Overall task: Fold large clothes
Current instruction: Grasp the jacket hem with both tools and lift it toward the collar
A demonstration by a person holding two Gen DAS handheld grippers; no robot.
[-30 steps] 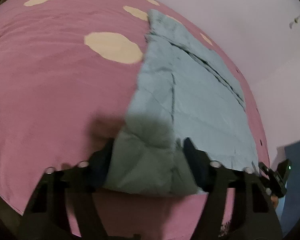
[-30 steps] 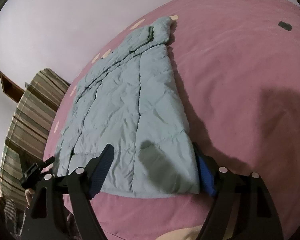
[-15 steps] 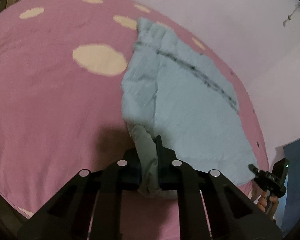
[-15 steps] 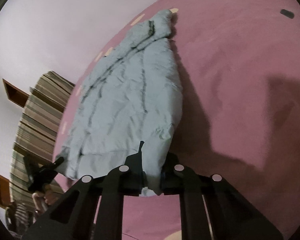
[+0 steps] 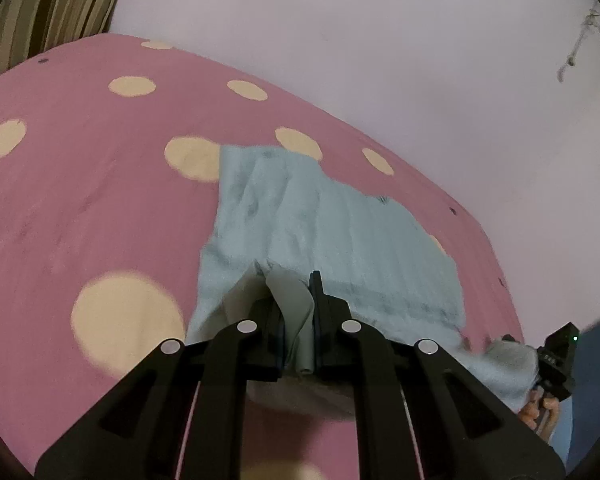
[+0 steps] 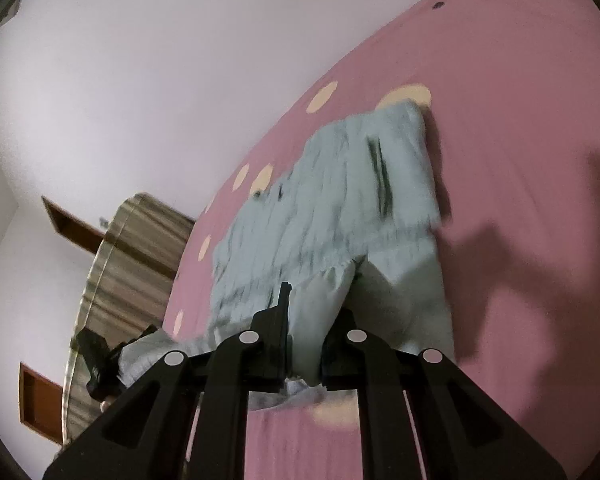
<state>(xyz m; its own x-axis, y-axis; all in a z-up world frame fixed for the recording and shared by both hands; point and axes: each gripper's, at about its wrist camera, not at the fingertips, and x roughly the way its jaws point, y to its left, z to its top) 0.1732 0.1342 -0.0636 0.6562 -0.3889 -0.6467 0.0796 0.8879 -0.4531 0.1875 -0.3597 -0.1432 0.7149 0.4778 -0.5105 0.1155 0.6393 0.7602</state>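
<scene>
Left gripper (image 5: 298,312): jaws drawn together, clamped on a pinch of the jacket's hem; fabric bunches between the pads and hangs a little below them.
Right gripper (image 6: 306,332): same, jaws together and clamped on the hem at the jacket's other near corner.
Jaw motion: both closed within the last second, cloth between them.
Jacket (image 5: 340,232): pale blue, quilted, lying on the bed; near hem lifted clear of the cover and carried toward the collar end, far part flat. Edges smeared by motion blur in the right wrist view.
Bed (image 5: 80,208): pink cover with cream dots, jacket near its middle.
Other gripper in frame: right one at the lower right edge of the left wrist view, hand (image 5: 538,414) beneath it.
Background: plain pale wall (image 5: 360,40); striped curtain (image 6: 132,264) to the side.
</scene>
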